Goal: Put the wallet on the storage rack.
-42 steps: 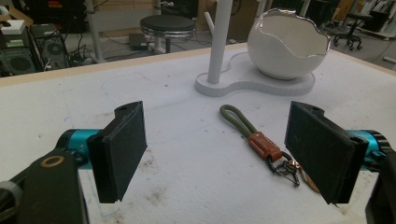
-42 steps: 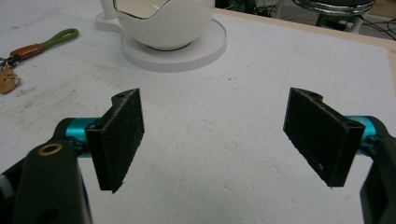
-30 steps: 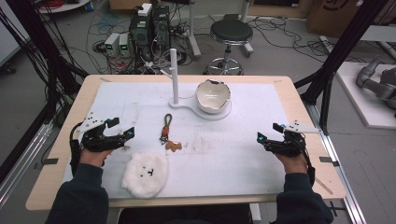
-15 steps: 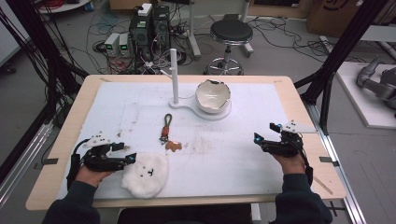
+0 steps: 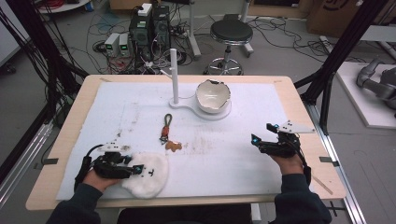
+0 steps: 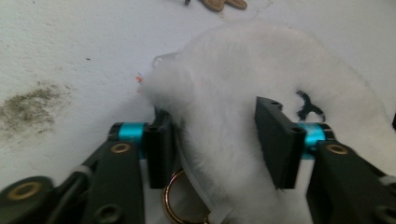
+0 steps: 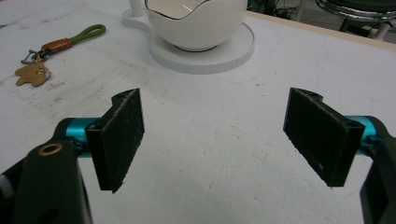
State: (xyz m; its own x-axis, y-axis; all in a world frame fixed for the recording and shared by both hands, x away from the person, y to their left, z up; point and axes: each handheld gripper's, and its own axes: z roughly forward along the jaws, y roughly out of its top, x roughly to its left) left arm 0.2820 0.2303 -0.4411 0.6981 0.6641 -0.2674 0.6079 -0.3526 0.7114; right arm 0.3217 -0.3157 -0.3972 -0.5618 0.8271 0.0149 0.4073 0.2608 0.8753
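Left gripper [image 5: 135,169]: it is held low at the near left of the table, where its jaws are set on either side of the white fluffy plush [image 6: 243,116]; fur is bunched between the two black pads [image 6: 275,135], but whether it is actually pinched cannot be told.
White fluffy plush: it is laid flat on the white mat [image 5: 233,154] near the front edge, with small black markings seen on its top; a gold ring [image 6: 175,205] and a white strap are seen under its near edge in the left gripper view.
Right gripper [image 5: 262,137]: it is held at the right side of the mat, jaws spread wide, with nothing between them but bare mat.
Keychain [image 5: 166,133]: an olive loop, an orange-brown band and a tan bear-shaped tag are laid near the middle of the mat, well apart from both grippers.
Bowl [image 5: 213,95]: a white bowl with a wavy, broken-looking rim is seated on the round white base [image 7: 205,56] at the far middle.
Post [image 5: 174,74]: a white upright rod is set just beside the bowl, on the same base.
Mat: grey-brown stains are seen around the keychain.
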